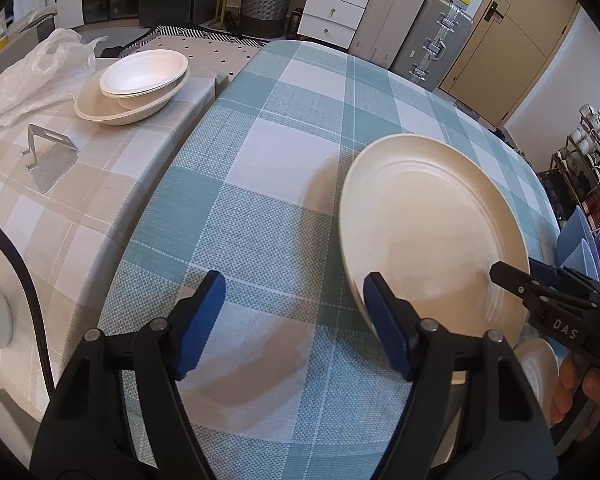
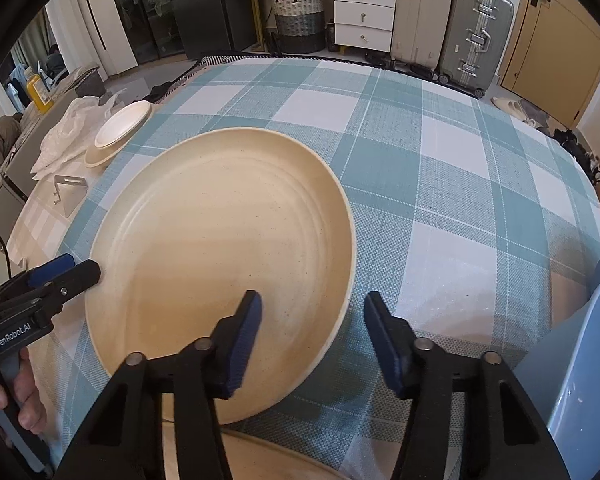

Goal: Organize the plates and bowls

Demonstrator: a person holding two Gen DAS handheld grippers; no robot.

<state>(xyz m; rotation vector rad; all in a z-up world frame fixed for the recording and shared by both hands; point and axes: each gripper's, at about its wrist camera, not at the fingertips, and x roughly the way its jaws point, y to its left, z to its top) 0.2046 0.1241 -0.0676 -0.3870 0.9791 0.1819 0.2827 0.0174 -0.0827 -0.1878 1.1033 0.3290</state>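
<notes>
A large cream plate [image 1: 432, 224] [image 2: 224, 256] lies on the blue checked tablecloth. My left gripper [image 1: 294, 322] is open just left of the plate, its right pad near the plate's rim. My right gripper [image 2: 312, 340] is open over the plate's near right edge, its left finger above the plate and its right finger beyond the rim. The right gripper also shows at the right of the left wrist view [image 1: 512, 276]. The left gripper shows at the left of the right wrist view [image 2: 76, 270]. A stack of white bowls [image 1: 140, 84] [image 2: 118, 132] sits on the beige side table.
A metal stand [image 1: 50, 156] and a crumpled plastic bag [image 1: 32, 76] lie on the beige table near the bowls. A blue chair [image 2: 588, 360] is at the right edge. Suitcases [image 2: 476, 32], drawers and a basket stand behind the table.
</notes>
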